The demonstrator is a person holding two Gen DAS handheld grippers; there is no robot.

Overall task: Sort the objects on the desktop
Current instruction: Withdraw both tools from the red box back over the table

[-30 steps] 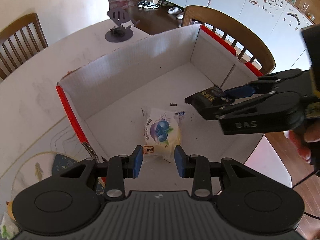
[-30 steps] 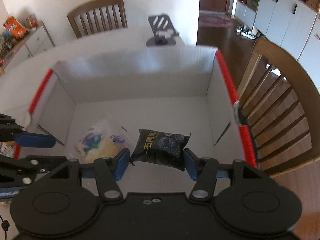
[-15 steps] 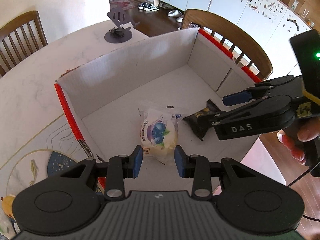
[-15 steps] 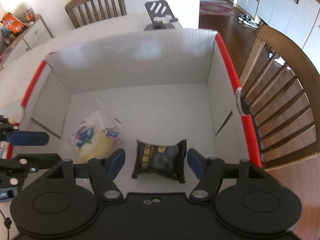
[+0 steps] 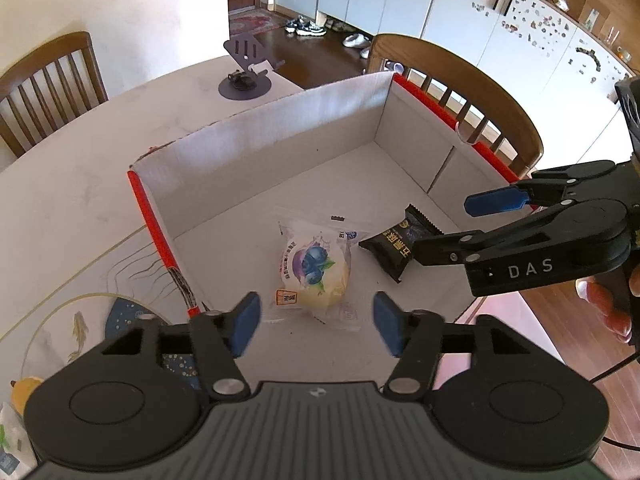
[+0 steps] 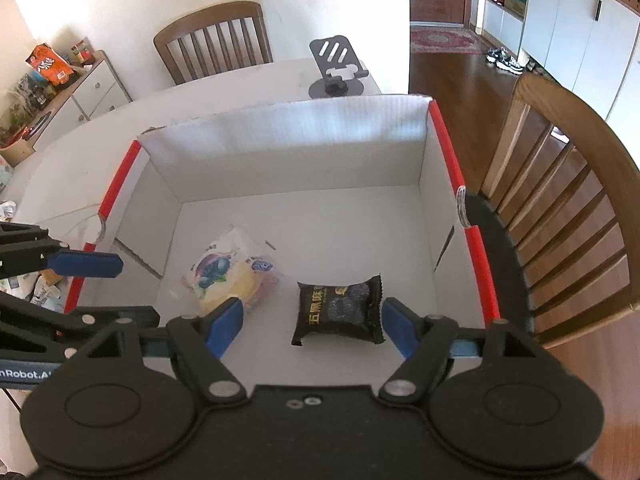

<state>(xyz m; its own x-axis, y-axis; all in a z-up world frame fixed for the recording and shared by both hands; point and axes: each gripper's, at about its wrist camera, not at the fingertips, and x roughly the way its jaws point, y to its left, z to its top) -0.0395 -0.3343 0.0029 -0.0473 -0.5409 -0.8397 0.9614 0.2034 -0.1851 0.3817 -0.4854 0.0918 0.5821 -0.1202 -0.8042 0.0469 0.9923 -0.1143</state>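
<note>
we are holding both grippers over the white cardboard box (image 5: 280, 132) with red-edged side walls, which is sitting on the pale table (image 5: 72, 184). the left gripper (image 5: 316, 322) is opening its jaws, and nothing is pressed between the blue pads; the blueberry-print snack packet (image 5: 314, 266) is lying flat on the box floor just beyond and between them. the right gripper (image 6: 310, 326) is also opening, its pads standing clear on either side of the black snack packet (image 6: 340, 310), which is resting on the box floor and is not gripped. the two packets are lying just beside each other near the front of the box, the black one on the right. past the far wall of the box a dark phone stand (image 6: 336, 68) is standing on the table, with wooden chairs (image 6: 212, 40) around it.
</note>
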